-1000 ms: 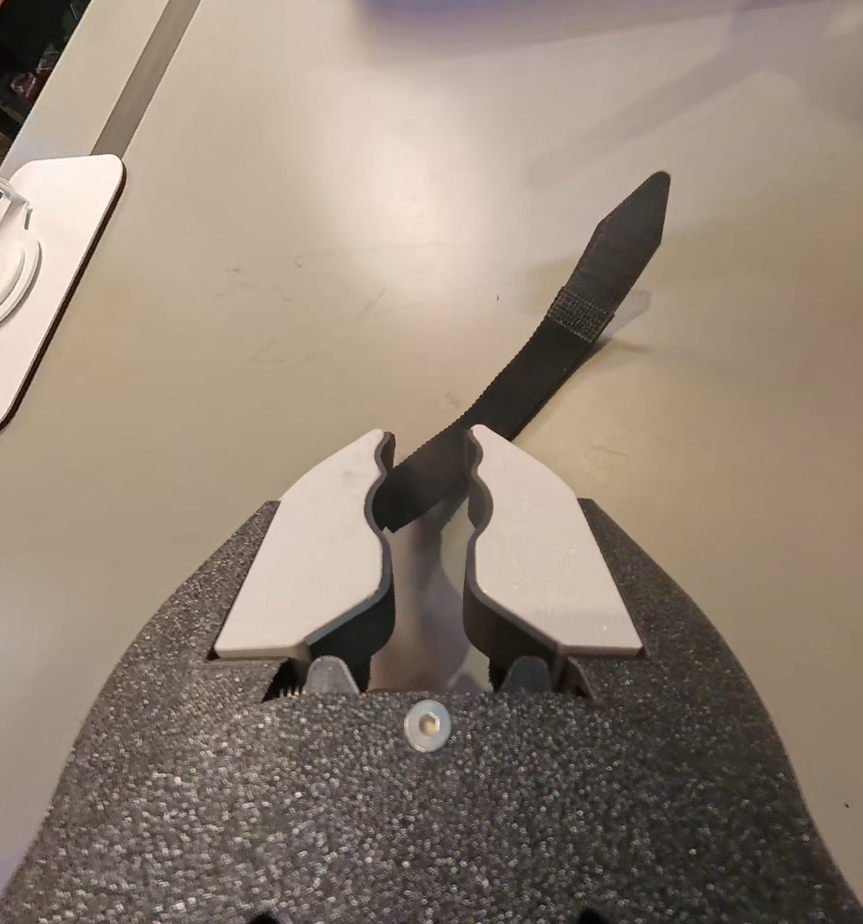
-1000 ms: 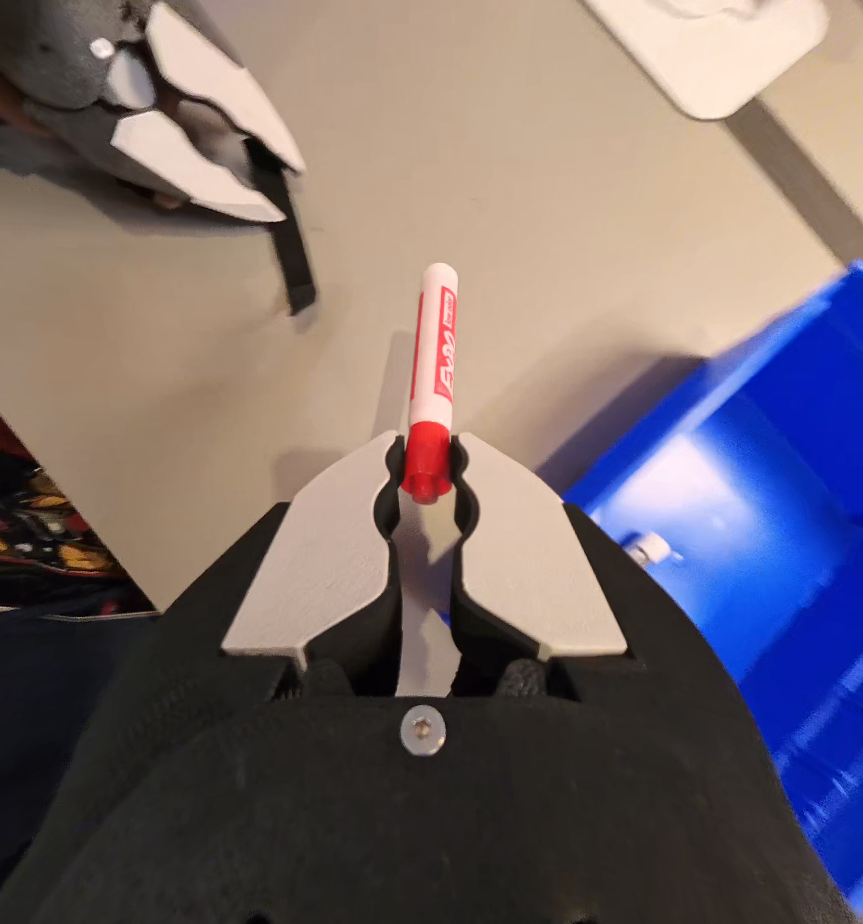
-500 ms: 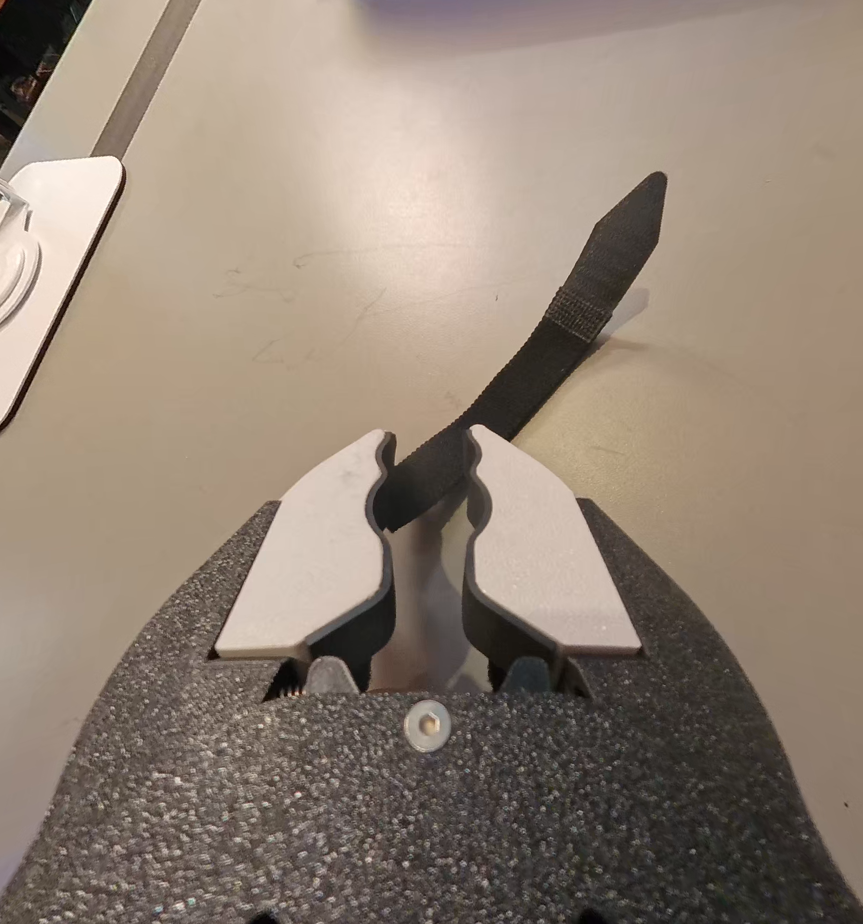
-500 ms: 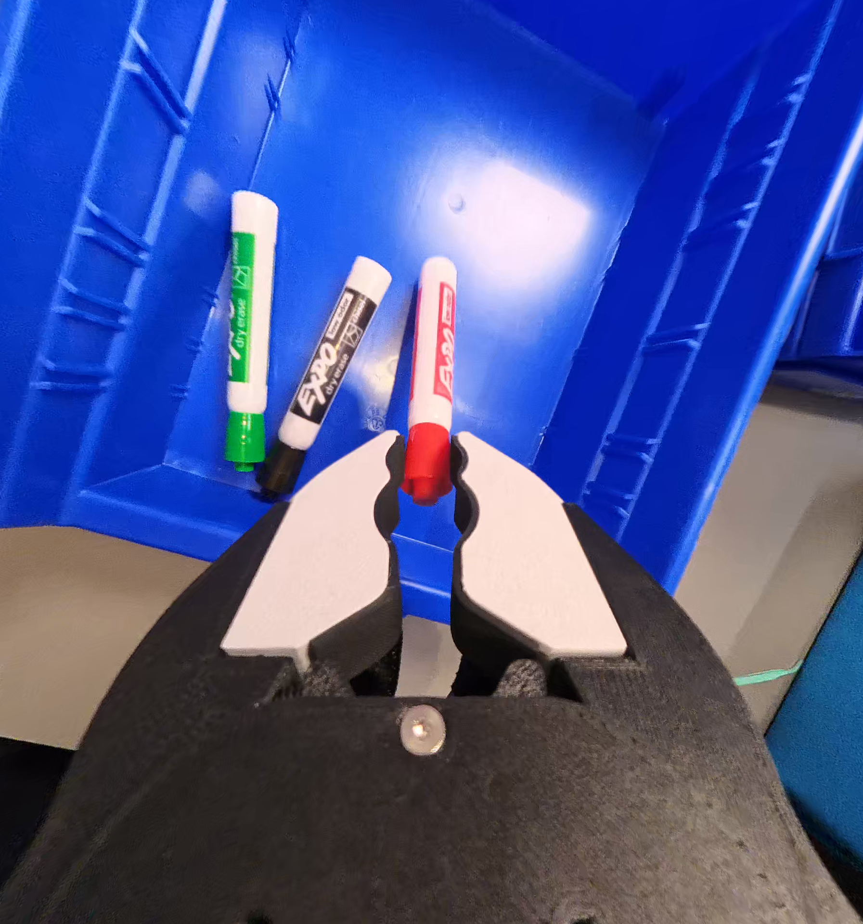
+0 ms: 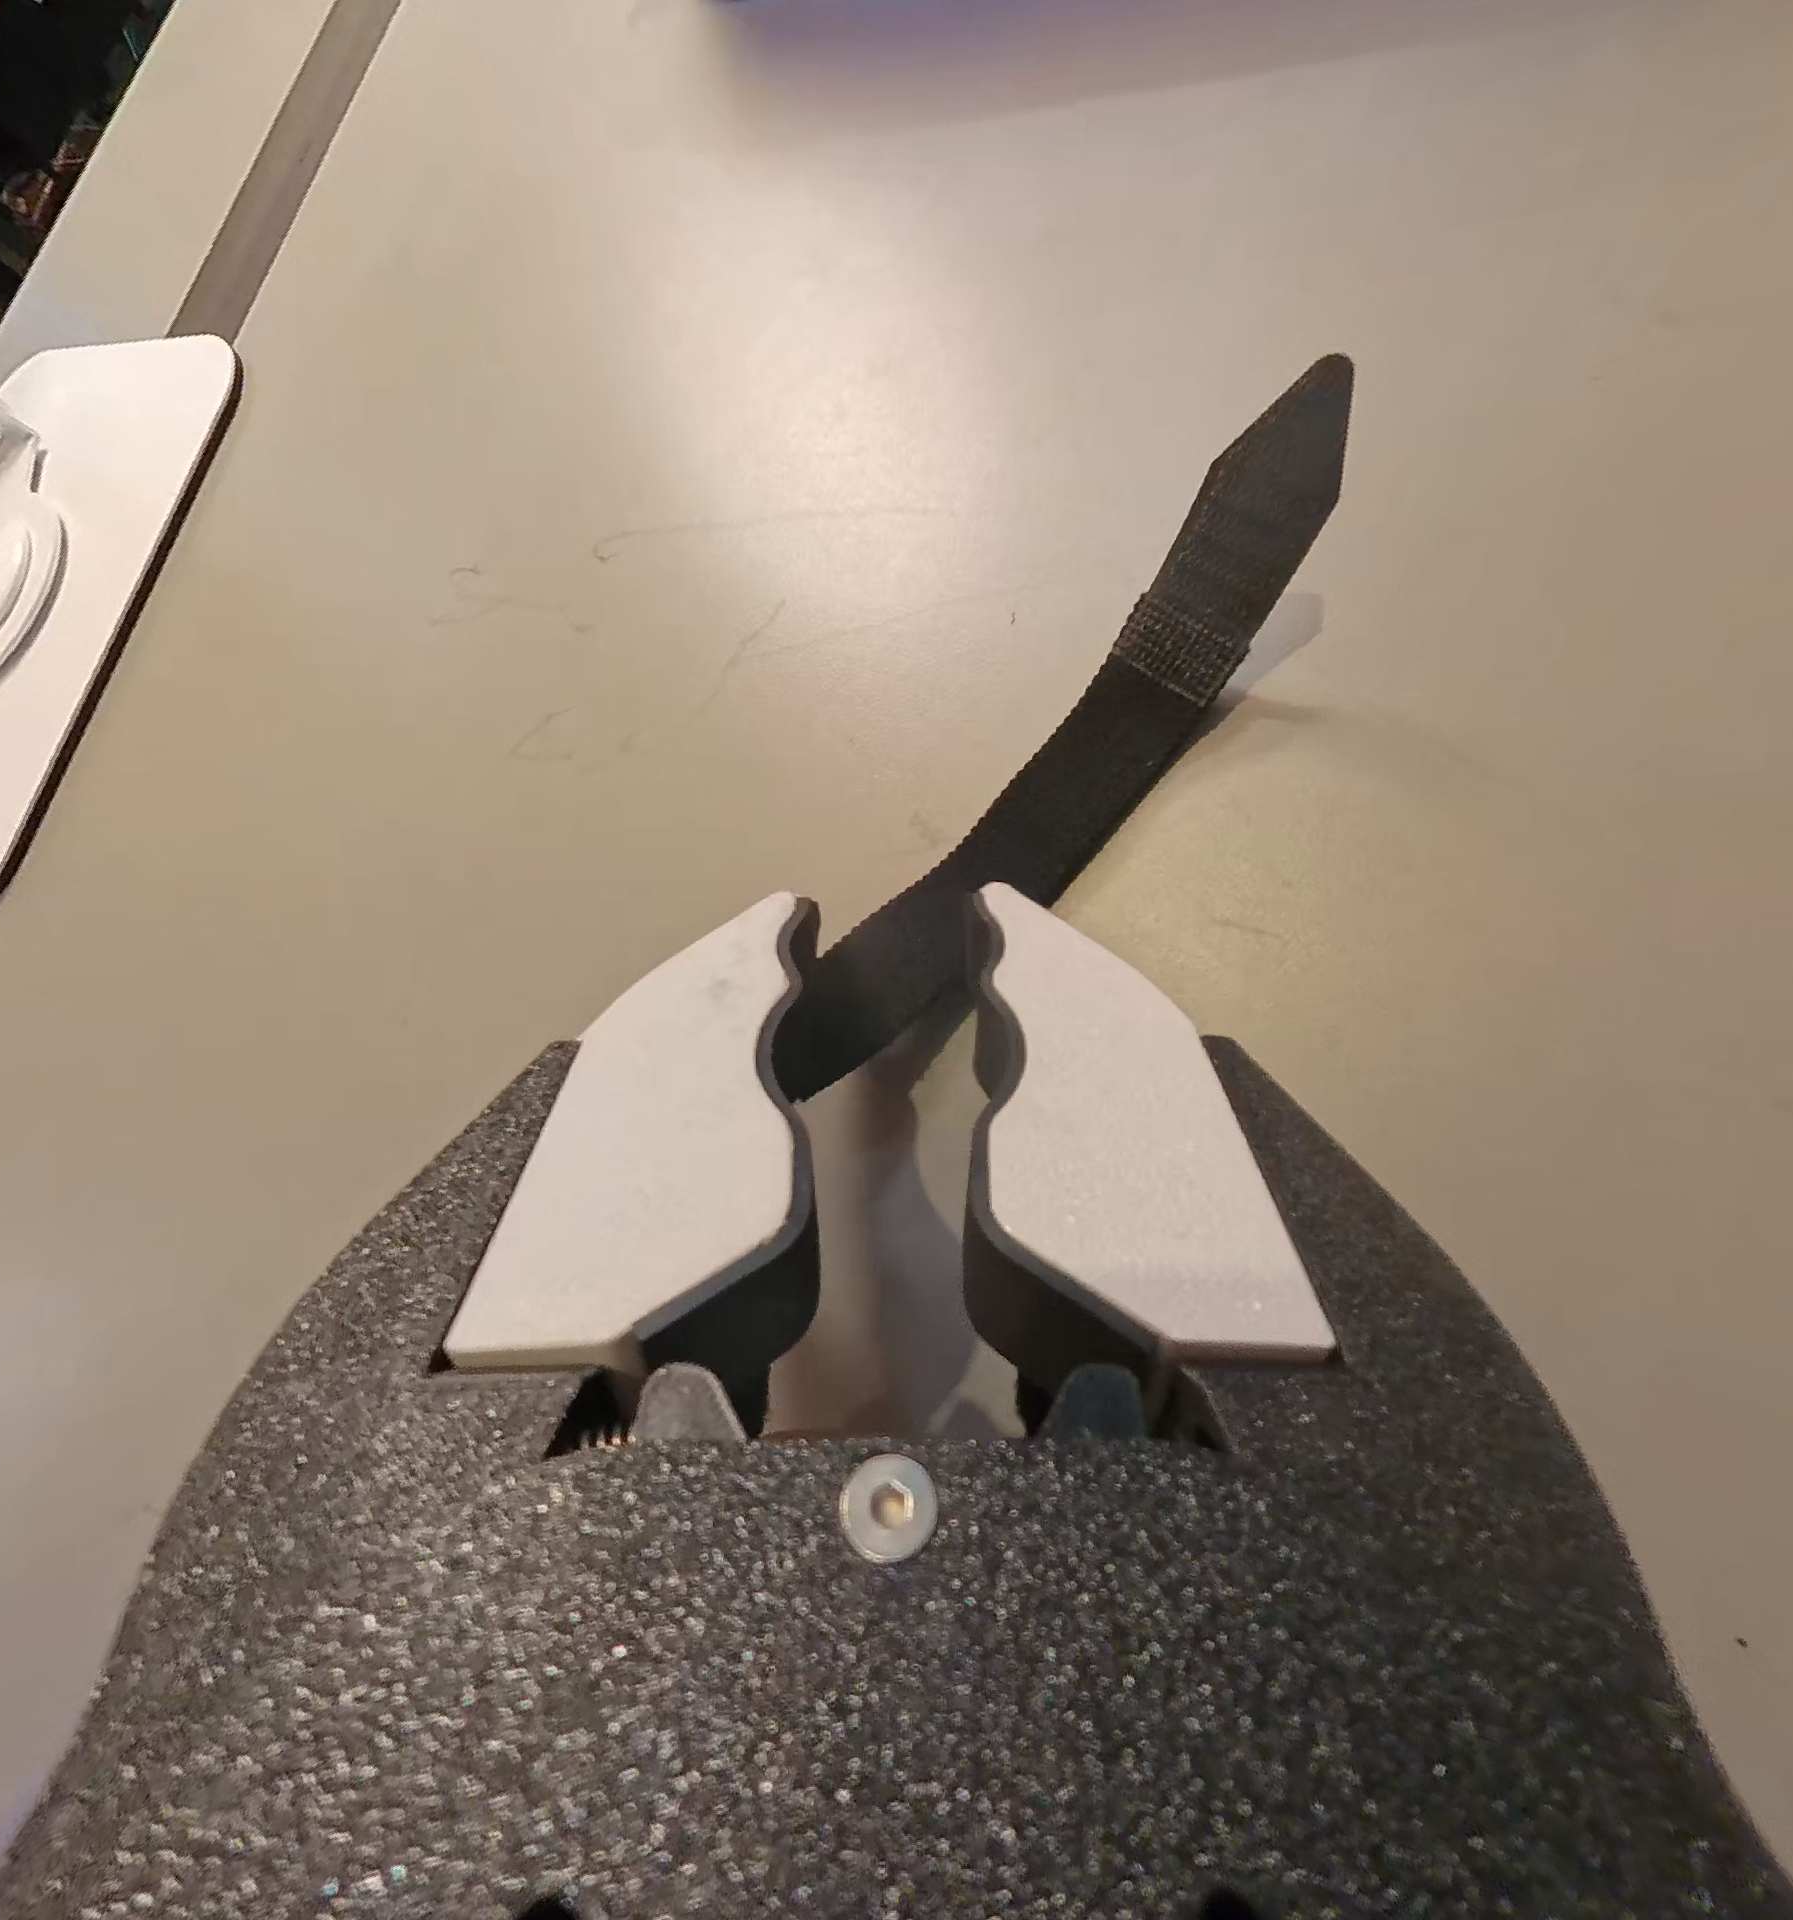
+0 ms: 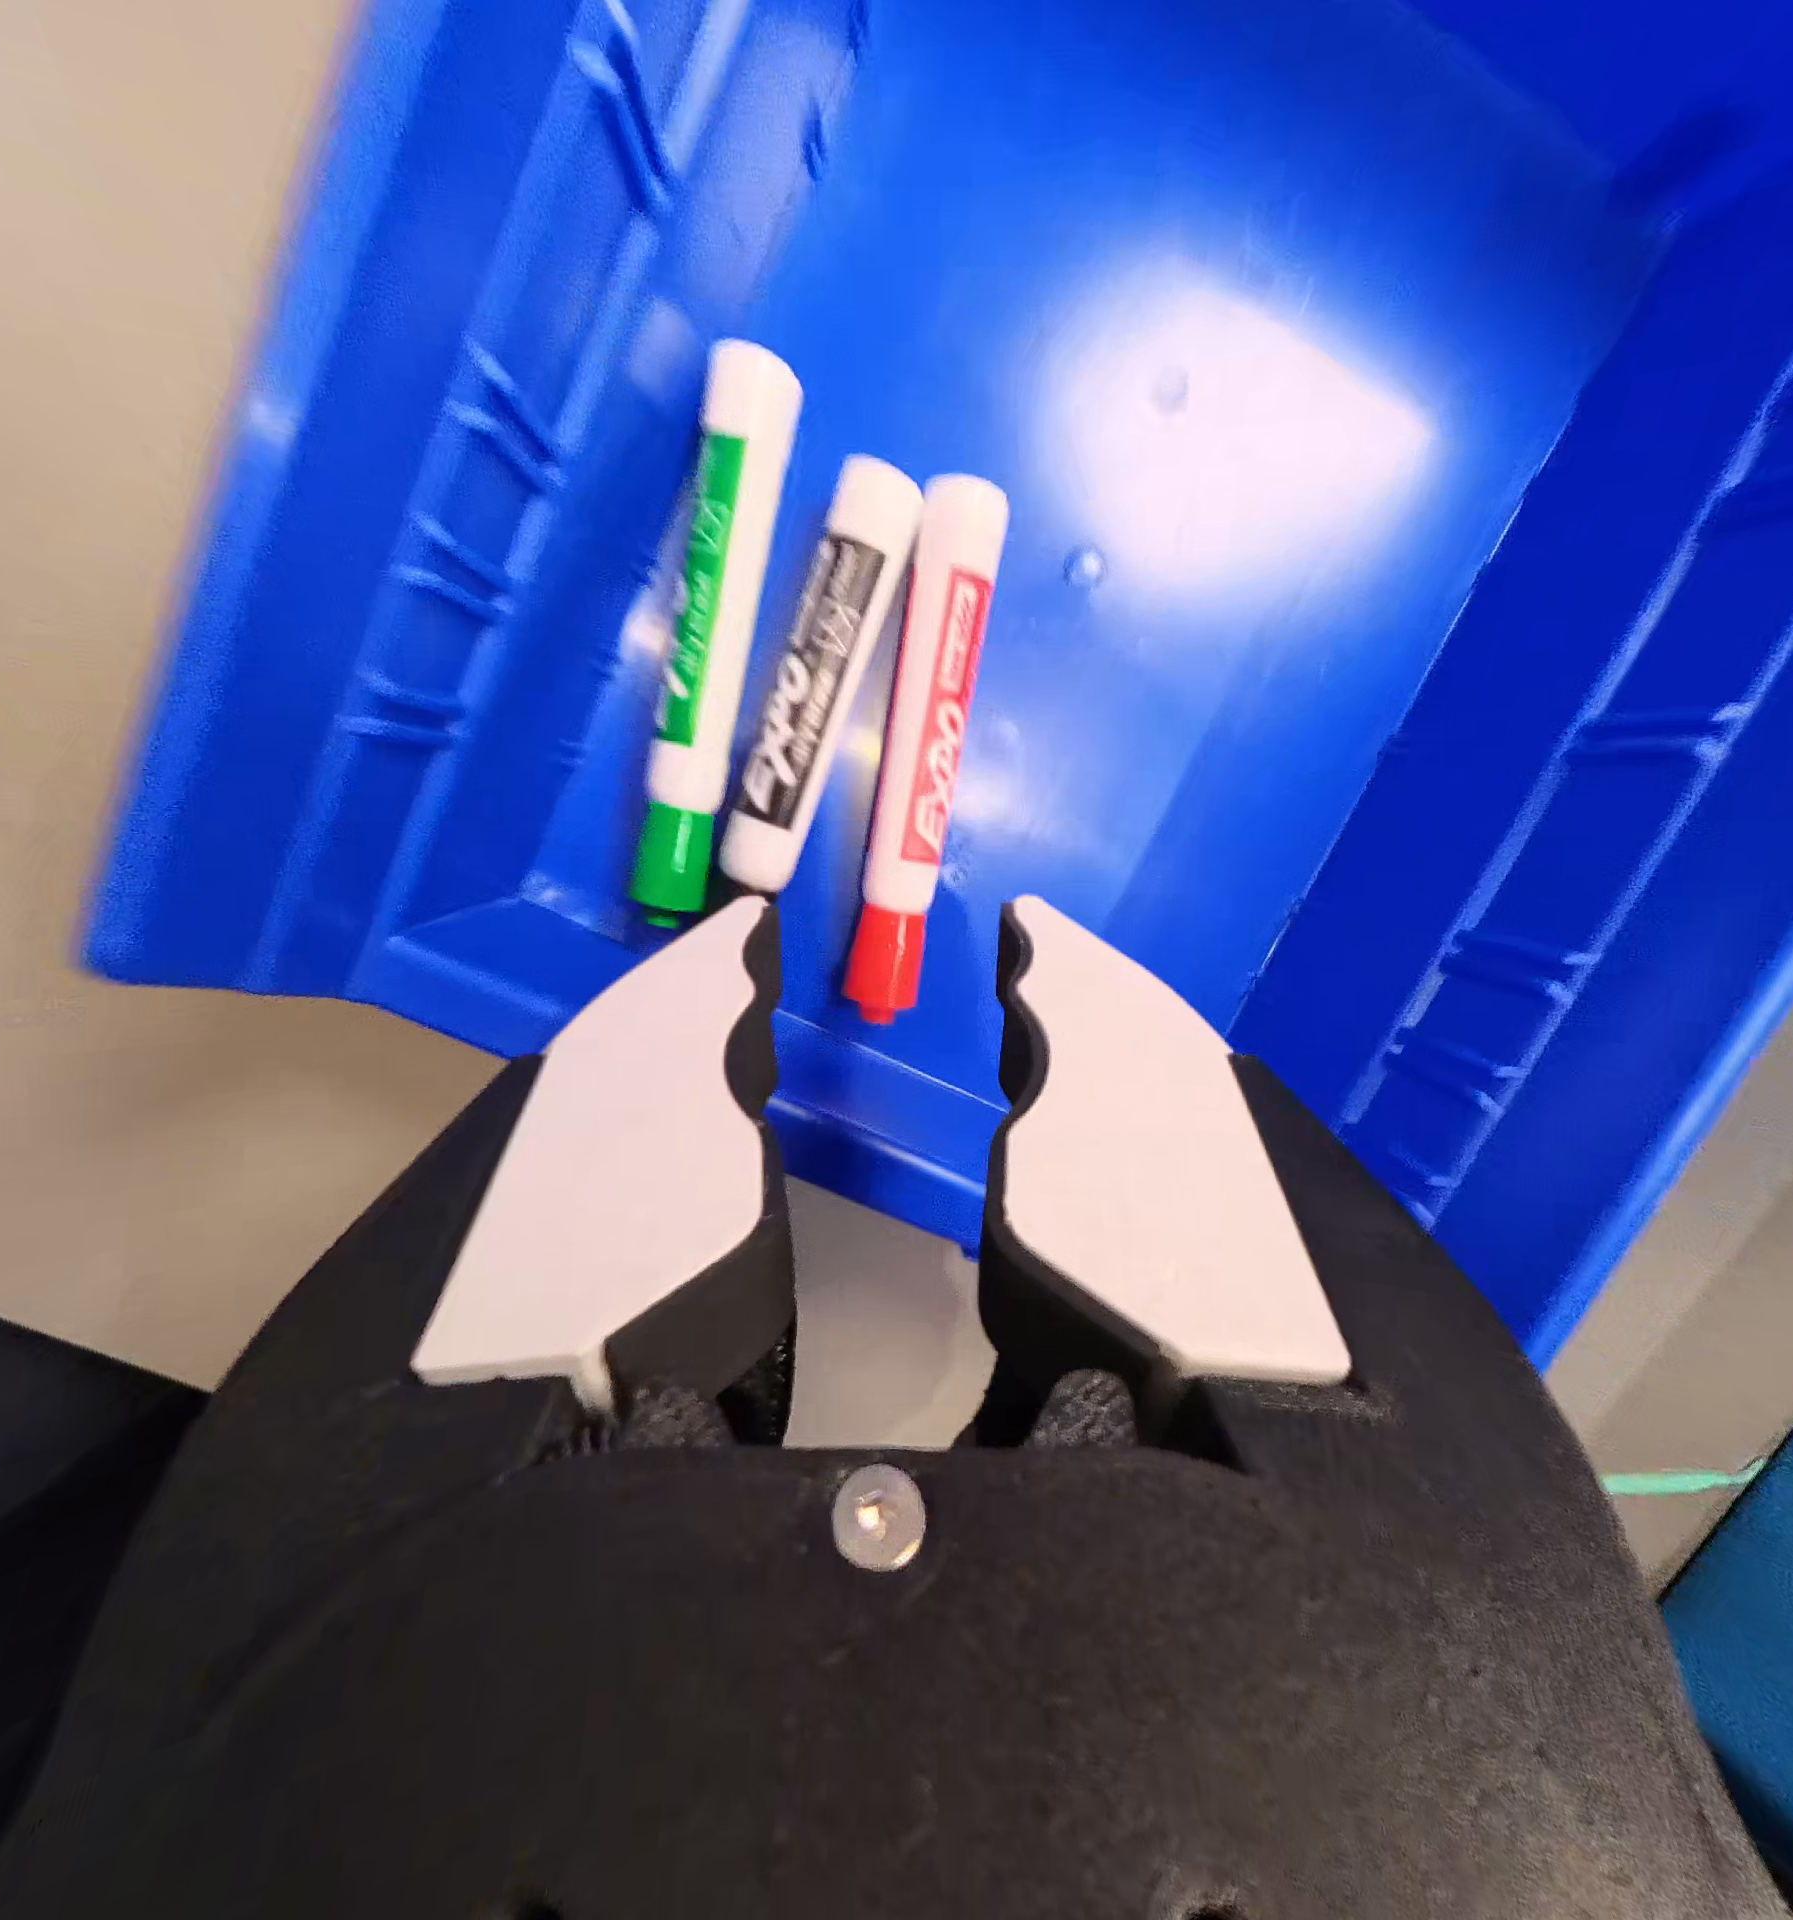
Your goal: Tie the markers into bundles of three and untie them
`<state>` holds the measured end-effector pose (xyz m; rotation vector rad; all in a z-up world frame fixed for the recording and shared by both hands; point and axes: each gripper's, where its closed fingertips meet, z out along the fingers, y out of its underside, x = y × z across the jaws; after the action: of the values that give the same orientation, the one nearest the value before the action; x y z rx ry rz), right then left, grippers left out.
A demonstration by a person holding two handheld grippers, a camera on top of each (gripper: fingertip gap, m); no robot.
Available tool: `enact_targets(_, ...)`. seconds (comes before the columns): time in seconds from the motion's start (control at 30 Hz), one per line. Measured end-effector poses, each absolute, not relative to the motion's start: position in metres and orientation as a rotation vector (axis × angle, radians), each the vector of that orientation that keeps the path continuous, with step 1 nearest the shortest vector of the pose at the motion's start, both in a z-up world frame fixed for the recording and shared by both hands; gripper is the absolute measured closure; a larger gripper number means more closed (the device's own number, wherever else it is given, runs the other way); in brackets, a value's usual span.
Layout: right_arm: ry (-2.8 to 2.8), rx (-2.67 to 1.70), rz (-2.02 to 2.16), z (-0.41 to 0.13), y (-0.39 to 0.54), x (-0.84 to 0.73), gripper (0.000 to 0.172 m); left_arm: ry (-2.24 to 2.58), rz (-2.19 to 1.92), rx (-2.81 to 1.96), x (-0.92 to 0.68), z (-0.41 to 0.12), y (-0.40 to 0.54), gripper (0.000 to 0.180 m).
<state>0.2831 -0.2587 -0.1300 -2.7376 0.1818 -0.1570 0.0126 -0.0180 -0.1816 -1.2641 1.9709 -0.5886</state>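
The red marker (image 6: pixel 928 727) lies in the blue bin (image 6: pixel 1443 779), its cap end between the tips of the right gripper (image 6: pixel 884 914) but clear of both fingers (image 6: pixel 663 1091); the jaws stand wide and hold nothing. Just left of it lie the black marker (image 6: pixel 819 675) and, beyond that, the green marker (image 6: pixel 715 623), the three roughly side by side and unbound (the view is a little blurred, so whether red and black touch at their far ends I cannot tell).

The strap (image 5: pixel 1162 686) is with the left gripper (image 5: pixel 892 925): its near end sits pinched between narrowly set fingers, and the rest runs ahead and to the right over the table (image 5: pixel 663 364). A white plate (image 5: pixel 71 582) lies far to the left.

Judging by this, the untying half is at its close: all three markers loose in the bin, the strap off. The next move is probably for the right gripper to back out of the bin without nudging the red marker, and for the strap to be laid down or readied for a fresh bundle.
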Motion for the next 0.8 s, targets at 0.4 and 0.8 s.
enact_targets(0.4, -1.23, -2.21, -0.791, -0.091, -0.141, 0.134, 0.13, 1.925, -0.611, -1.249, 0.013, -0.171, -0.013, 0.144)
enact_targets(0.8, -1.776, -1.838, -0.651, -0.167, -0.092, 0.047, 0.123, 1.917, -0.609, -1.196, 0.012, -0.162, -0.017, 0.144)
